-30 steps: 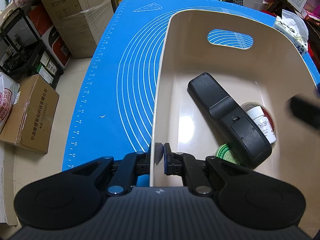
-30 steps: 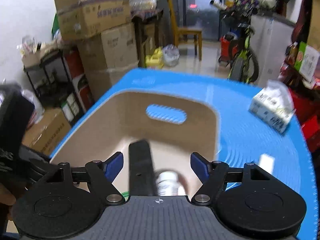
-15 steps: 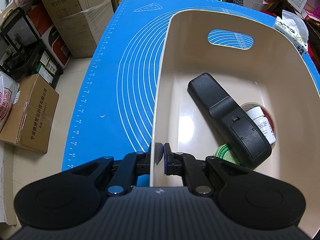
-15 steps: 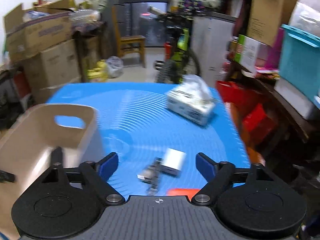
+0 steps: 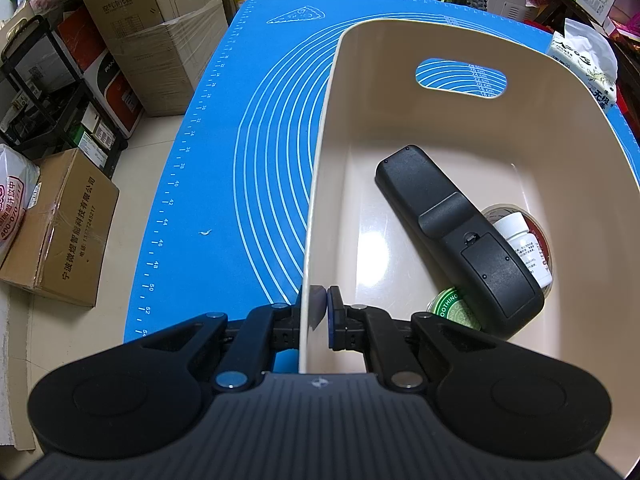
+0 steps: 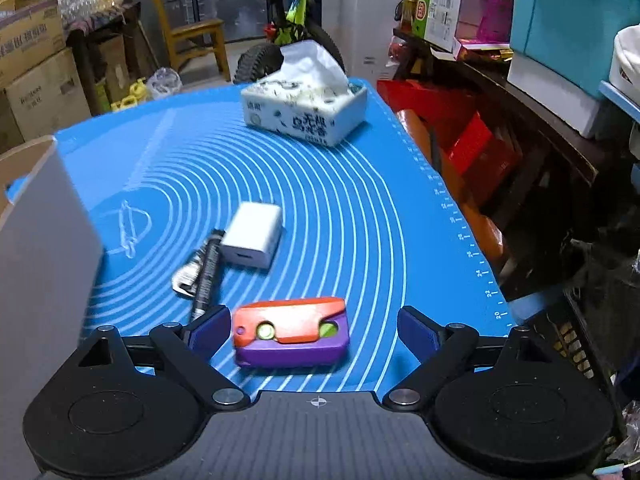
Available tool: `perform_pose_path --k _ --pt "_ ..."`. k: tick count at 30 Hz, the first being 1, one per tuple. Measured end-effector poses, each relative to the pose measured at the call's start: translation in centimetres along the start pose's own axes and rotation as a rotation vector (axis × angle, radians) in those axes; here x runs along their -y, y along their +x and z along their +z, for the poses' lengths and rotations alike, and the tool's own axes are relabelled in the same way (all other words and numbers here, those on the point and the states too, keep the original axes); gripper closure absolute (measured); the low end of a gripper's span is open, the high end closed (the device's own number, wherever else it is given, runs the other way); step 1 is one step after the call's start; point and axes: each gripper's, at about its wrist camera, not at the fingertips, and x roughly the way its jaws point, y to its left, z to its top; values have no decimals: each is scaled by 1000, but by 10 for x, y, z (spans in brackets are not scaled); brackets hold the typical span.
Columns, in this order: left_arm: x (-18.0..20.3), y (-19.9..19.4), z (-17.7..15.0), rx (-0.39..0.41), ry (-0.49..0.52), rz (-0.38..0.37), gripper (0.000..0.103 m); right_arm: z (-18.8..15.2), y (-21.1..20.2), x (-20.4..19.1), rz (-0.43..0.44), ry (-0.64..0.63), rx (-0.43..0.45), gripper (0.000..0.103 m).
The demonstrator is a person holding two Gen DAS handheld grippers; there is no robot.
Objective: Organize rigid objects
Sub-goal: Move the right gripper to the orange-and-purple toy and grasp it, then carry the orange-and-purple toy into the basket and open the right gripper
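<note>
The left wrist camera sits just behind the left gripper (image 5: pixel 318 314) and looks steeply down and forward, close over the near wall of the beige plastic bin (image 5: pixel 316 200), so its inside fills the right half of the picture. The right wrist camera rides behind the right gripper (image 6: pixel 314 330) and looks forward at a shallower angle, low over the blue silicone mat (image 6: pixel 360 208), towards the room beyond. Both views share that mat, the bin – only a blurred corner at the right view's left edge – and the white tissue pack (image 6: pixel 306 114).
</note>
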Motion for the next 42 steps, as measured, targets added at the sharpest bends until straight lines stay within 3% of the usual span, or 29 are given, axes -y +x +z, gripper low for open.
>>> perform_pose_path --k 7,17,19,22,27,33,42 --pt "0 0 0 -1 4 7 93 -5 9 0 40 2 -3 10" --pt "2 0 -1 -1 5 9 93 -13 19 -6 22 -22 -7 9" --pt "2 0 -1 -1 5 8 93 -14 17 -6 30 -18 6 15" --pt "2 0 -1 -1 5 9 93 -16 12 -4 34 -12 31 31" --pt "2 0 -1 -1 5 8 93 -21 5 -3 -1 30 57 31" --pt "2 0 -1 -1 5 10 93 -12 -24 -5 11 64 128 31" --pt "2 0 0 -1 5 11 93 20 -84 -25 66 52 318 31"
